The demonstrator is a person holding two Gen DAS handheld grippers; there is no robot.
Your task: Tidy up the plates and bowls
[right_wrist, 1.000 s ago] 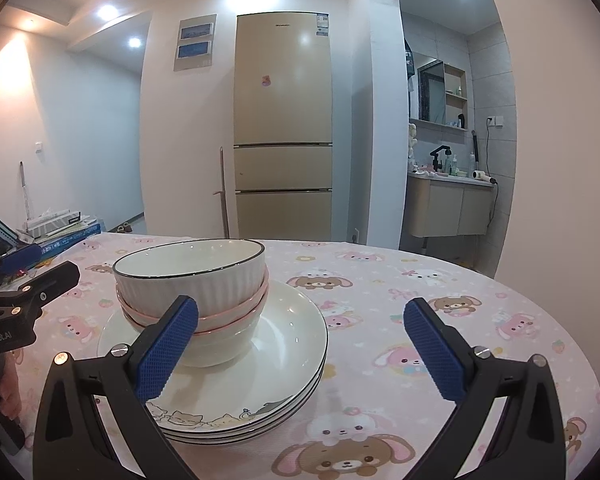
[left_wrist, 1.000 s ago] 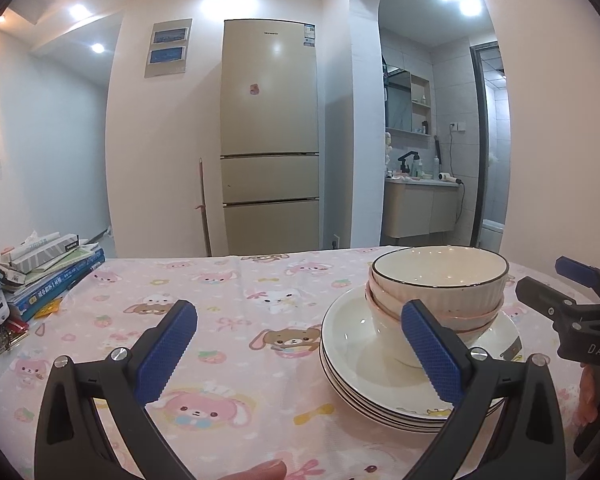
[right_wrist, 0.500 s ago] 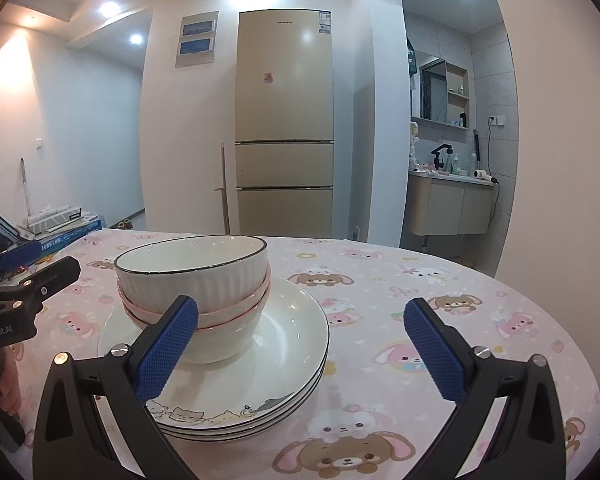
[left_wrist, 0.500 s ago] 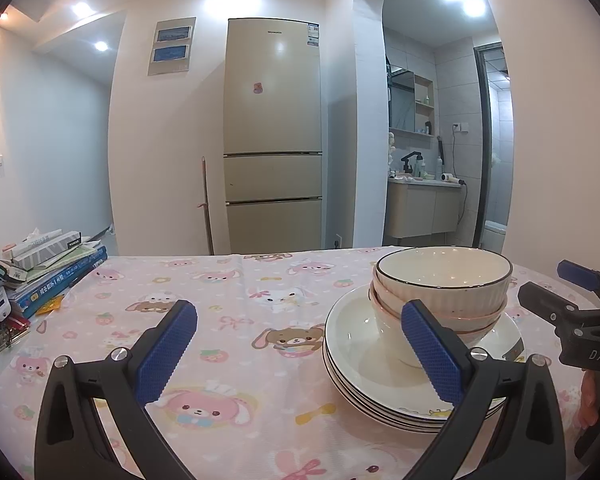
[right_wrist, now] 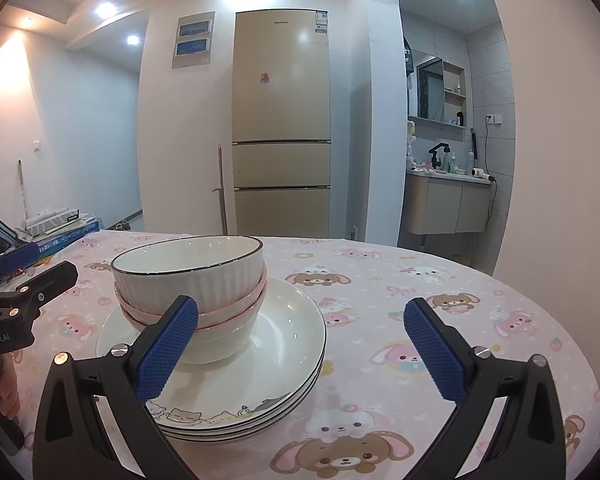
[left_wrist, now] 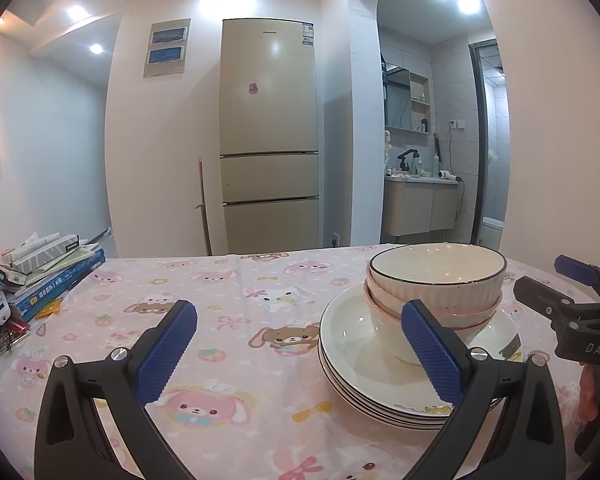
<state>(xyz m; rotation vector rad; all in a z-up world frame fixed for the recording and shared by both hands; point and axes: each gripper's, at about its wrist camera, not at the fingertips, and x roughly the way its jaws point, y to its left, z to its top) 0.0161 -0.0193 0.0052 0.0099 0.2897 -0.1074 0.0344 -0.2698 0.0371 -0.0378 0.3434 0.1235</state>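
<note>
Fingers of left gripper [left_wrist: 298, 350] and right gripper [right_wrist: 300, 350] spread wide, nothing held, kept on either side of plate stack [right_wrist: 284, 344]. Nested bowls [right_wrist: 192, 276] seated on plate stack, probably for compact storage; bowl count unclear.

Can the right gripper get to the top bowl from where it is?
Probably yes. The right gripper has its jaws wide open and holds nothing, and the top bowl sits uncovered on the stack just ahead to its left, with nothing between them.
</note>
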